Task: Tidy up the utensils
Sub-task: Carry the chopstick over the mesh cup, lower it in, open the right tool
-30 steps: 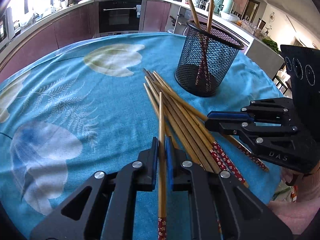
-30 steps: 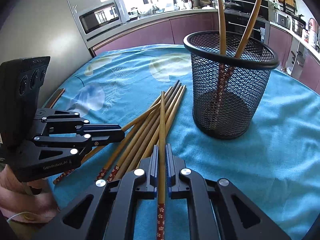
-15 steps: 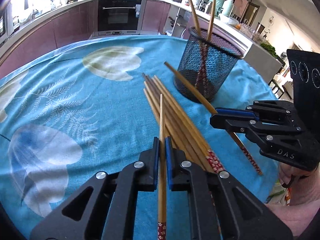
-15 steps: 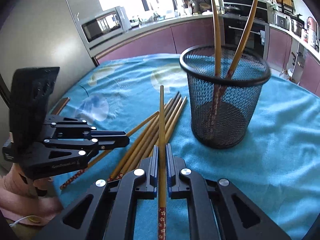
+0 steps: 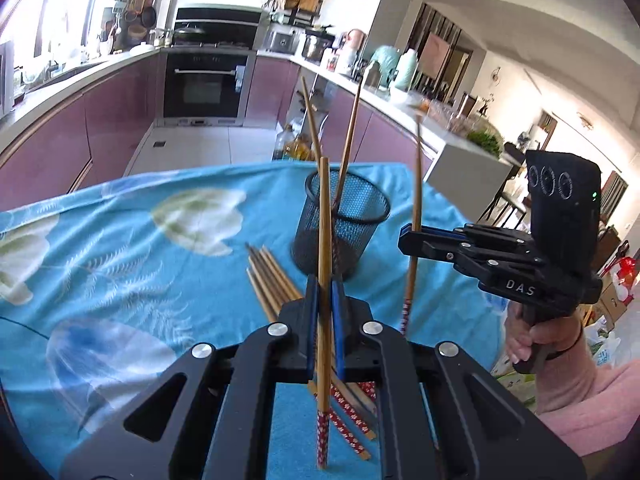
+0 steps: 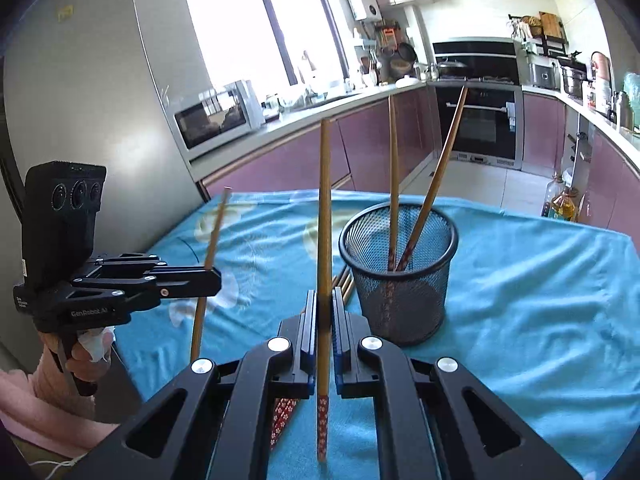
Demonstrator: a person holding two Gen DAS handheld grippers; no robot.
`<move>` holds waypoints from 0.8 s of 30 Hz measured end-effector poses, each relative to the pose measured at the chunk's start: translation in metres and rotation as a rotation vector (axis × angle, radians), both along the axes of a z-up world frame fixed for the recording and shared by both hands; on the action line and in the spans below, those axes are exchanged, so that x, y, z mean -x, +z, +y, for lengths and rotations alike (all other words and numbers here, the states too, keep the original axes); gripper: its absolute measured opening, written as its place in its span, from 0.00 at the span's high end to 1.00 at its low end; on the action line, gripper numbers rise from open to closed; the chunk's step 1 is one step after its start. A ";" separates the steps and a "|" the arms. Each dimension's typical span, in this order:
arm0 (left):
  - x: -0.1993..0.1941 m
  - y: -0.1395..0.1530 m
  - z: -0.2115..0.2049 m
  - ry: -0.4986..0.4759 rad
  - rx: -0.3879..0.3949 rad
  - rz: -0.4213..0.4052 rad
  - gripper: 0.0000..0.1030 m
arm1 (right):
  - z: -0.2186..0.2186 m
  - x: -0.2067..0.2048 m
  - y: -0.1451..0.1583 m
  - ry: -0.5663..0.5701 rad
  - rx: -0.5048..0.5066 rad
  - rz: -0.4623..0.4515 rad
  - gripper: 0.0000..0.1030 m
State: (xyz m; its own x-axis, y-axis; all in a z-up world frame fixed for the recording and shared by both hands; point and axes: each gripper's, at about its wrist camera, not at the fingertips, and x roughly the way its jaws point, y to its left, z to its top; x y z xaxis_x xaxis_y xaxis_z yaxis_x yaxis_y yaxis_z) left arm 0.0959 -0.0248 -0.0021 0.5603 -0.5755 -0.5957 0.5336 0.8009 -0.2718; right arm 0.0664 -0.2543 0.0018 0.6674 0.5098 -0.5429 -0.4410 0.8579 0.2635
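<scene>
Chopsticks: slim round bamboo sticks w/ red floral-print butts. Nearest, bottom centre of left wrist view, the left gripper (image 5: 323,292) has its blue-padded fingers (image 5: 310,312) pinched nearly together on one chopstick (image 5: 324,264), held upright, patterned end down. Same layout in right wrist view: right gripper (image 6: 325,312) w/ fingers (image 6: 309,320) closed to stick width on a second chopstick (image 6: 324,220), also vertical, red end down near the frame's lower edge. Under and just beyond the left gripper, loose chopsticks (image 5: 270,276) lie side by side on the tablecloth (image 5: 120,248), a soft teal fabric w/ pale leaf and blob prints, slightly wrinkled. Mid-frame behind them stands the mesh cup (image 5: 347,216), a black wire-mesh cylinder w/ solid rim, upright; two sticks in cup (image 6: 404,216) lean apart against the rim, patterned ends at the bottom. Far back, upper half: glossy mauve cabinets (image 5: 52,136) and a black built-in oven (image 5: 208,80).
</scene>
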 end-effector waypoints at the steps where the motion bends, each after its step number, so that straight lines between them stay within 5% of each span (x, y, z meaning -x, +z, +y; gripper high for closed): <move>1: 0.002 0.005 0.002 0.000 0.010 -0.010 0.93 | -0.002 0.000 0.004 -0.004 -0.008 -0.011 0.94; 24: -0.029 0.095 -0.017 -0.013 0.151 -0.194 0.93 | -0.028 -0.024 0.078 -0.053 -0.048 -0.191 0.94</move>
State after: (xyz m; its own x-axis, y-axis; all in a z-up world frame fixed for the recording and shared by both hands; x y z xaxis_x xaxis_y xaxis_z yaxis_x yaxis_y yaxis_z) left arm 0.1253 -0.0423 0.0934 0.6479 -0.6577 -0.3842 0.5972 0.7517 -0.2797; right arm 0.0902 -0.2821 0.0796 0.7828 0.4931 -0.3796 -0.4412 0.8699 0.2203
